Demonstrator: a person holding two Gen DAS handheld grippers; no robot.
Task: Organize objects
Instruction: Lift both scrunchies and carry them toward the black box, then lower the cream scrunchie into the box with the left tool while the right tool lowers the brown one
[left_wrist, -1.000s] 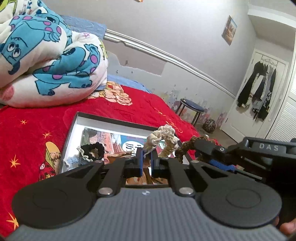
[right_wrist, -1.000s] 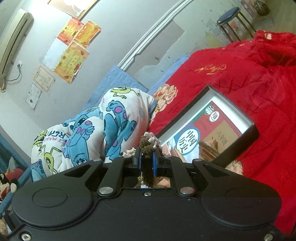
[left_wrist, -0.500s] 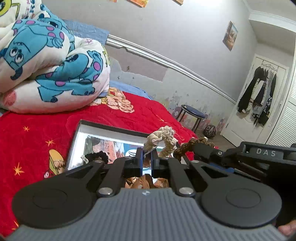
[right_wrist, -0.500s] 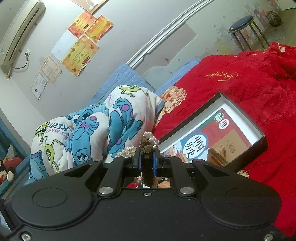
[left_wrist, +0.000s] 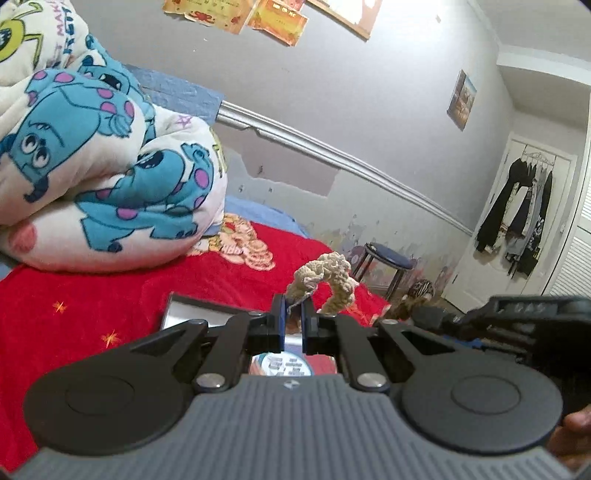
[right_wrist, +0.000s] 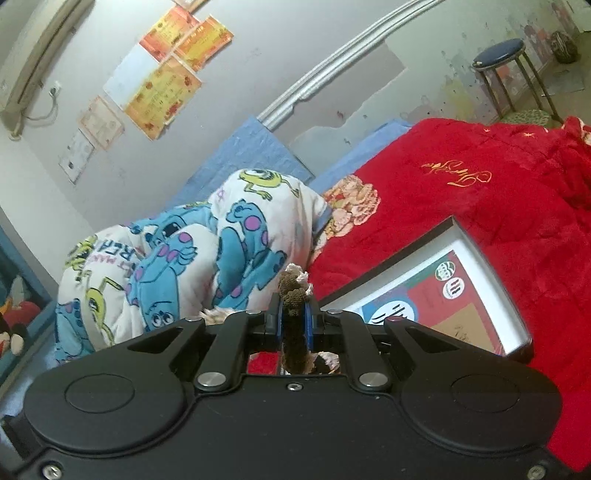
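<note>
While the red bed (right_wrist: 480, 206) bears an open box (right_wrist: 476, 254), neither scrunchie is put away yet. Left gripper (left_wrist: 293, 317) pinches the cream scrunchie (left_wrist: 325, 273) above the box; right gripper (right_wrist: 293, 314) clamps the brown scrunchie (right_wrist: 291, 291) alongside. Both, I judge, still need placing.

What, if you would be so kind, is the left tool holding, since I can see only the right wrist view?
Observer: The left tool is shut on a cream scrunchie, which loops up past its fingertips.
Operator: Thank you. Is there a door in the room?
Observer: Yes, a white door at the far right, with dark clothes hanging on it.
Operator: Can my right tool be seen from there?
Observer: Yes, the right tool reaches in from the right, shut on a brown scrunchie.
</note>
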